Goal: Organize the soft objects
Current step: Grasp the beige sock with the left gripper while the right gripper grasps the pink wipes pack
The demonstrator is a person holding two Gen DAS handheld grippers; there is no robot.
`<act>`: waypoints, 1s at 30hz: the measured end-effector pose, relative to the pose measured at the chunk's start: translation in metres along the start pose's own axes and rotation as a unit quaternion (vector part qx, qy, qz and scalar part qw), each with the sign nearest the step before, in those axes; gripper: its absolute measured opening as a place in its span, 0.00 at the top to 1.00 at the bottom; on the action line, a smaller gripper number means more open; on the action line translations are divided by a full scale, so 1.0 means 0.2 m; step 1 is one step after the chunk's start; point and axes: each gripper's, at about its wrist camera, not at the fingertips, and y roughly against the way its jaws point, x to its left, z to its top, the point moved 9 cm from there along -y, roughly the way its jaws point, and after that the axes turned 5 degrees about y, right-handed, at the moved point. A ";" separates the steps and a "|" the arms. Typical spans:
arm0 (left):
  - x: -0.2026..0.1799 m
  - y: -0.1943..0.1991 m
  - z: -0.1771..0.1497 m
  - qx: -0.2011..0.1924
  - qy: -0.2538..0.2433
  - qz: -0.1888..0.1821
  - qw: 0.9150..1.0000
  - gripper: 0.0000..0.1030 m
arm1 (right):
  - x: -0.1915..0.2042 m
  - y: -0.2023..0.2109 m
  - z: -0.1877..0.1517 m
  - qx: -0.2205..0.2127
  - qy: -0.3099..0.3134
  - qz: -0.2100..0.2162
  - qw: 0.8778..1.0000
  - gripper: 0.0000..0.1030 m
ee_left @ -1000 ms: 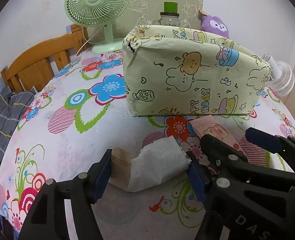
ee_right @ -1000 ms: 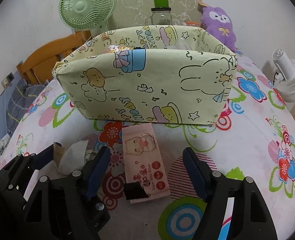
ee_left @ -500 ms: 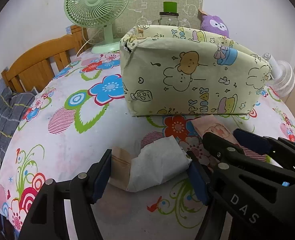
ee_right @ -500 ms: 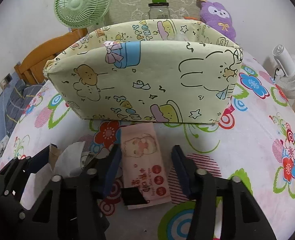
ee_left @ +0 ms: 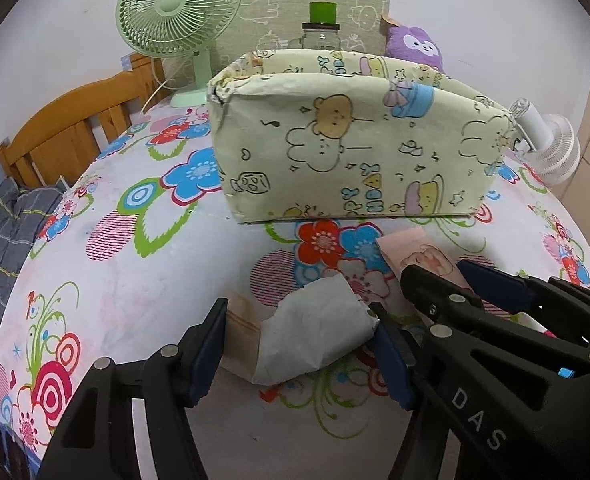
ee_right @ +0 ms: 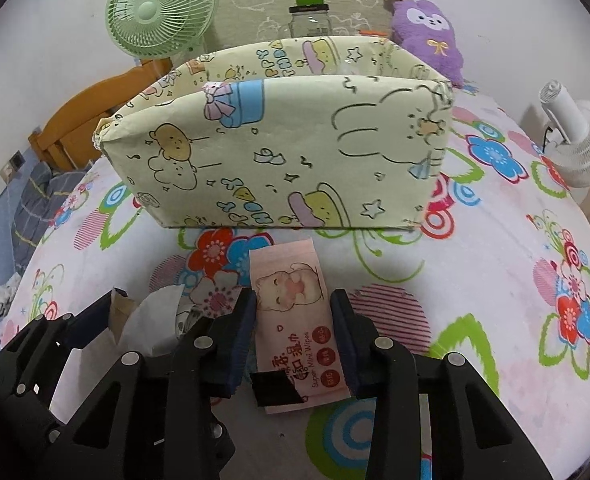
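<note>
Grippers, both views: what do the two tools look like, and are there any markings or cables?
Both tools, left and right, are matte black plastic frames with triangular cut-outs and silver rivets. Each finger carries a dark blue pad. White "DAS" lettering shows on the right tool's frame in the left wrist view. No cables or sleeves are visible.

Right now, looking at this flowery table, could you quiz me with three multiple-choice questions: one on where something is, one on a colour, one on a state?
1. Where does the pink wet-wipes packet lie?
A. inside the box
B. in front of the cream cartoon-printed box
C. under the fan

2. What colour is the plush toy behind the box?
A. purple
B. orange
C. black

3. What is between the left gripper fingers?
A. nothing
B. a glass jar
C. a crumpled white tissue pack

Answers: B, the packet lies on the cloth before the box; A, its fur is purple; C, the pack sits between the blue pads.
</note>
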 end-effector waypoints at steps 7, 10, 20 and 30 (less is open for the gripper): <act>-0.04 0.05 -0.01 -0.003 -0.001 -0.013 1.000 0.35 | -0.02 0.06 -0.01 -0.009 -0.001 -0.008 1.000 0.60; -0.06 0.06 -0.01 -0.006 0.000 -0.018 1.000 0.36 | -0.03 0.09 0.00 -0.014 -0.002 -0.010 1.000 0.60; -0.09 0.12 0.00 -0.016 -0.003 -0.029 0.999 0.46 | -0.04 0.15 -0.01 -0.025 -0.006 -0.008 1.000 0.60; -0.12 0.16 0.03 -0.021 -0.006 -0.032 0.999 0.47 | -0.06 0.20 0.02 -0.035 -0.011 -0.008 0.999 0.60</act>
